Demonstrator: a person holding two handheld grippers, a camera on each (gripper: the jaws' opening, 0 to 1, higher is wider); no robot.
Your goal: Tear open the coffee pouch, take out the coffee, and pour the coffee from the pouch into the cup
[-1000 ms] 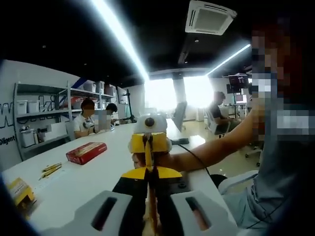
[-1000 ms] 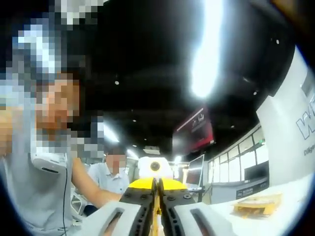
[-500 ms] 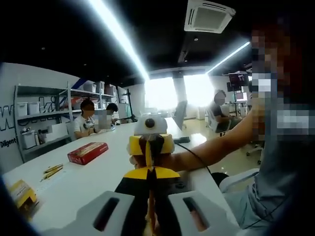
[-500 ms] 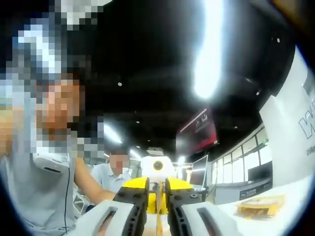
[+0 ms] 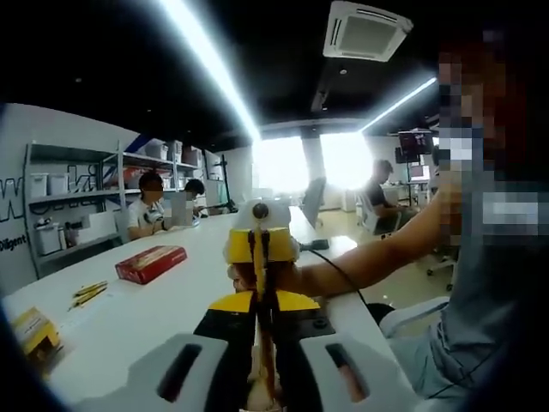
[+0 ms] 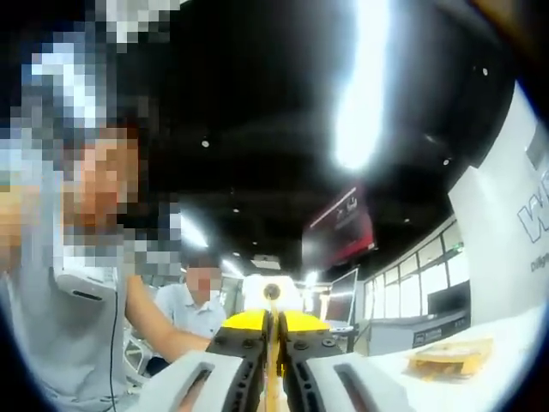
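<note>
The two grippers face each other nose to nose above the white counter [image 5: 137, 318], with a thin yellow coffee pouch [image 5: 260, 343] stretched edge-on between them. In the left gripper view, the left gripper [image 5: 260, 390] has its jaws pressed together on that pouch, which shows only as a narrow yellow strip running up the seam between them, so no print or tear can be made out. Straight ahead, the right gripper [image 5: 261, 257] meets the same strip, a hand [image 5: 283, 276] wrapped behind it and largely hidden by the yellow body. In the right gripper view, the right gripper [image 6: 273, 382] likewise has its jaws closed tight on the sliver of pouch, and the left gripper [image 6: 271, 322] sits just beyond, tip to tip. No cup can be picked out in either view. On the counter lie a red box [image 5: 151, 263], some yellow sticks [image 5: 89, 293] near the far edge, and a yellow carton [image 5: 33, 330] cut off at the lower left. The right gripper view catches a flat yellow packet [image 6: 446, 356] on the counter, too blurred to read. Shelving [image 5: 77, 206] stands against the wall.
</note>
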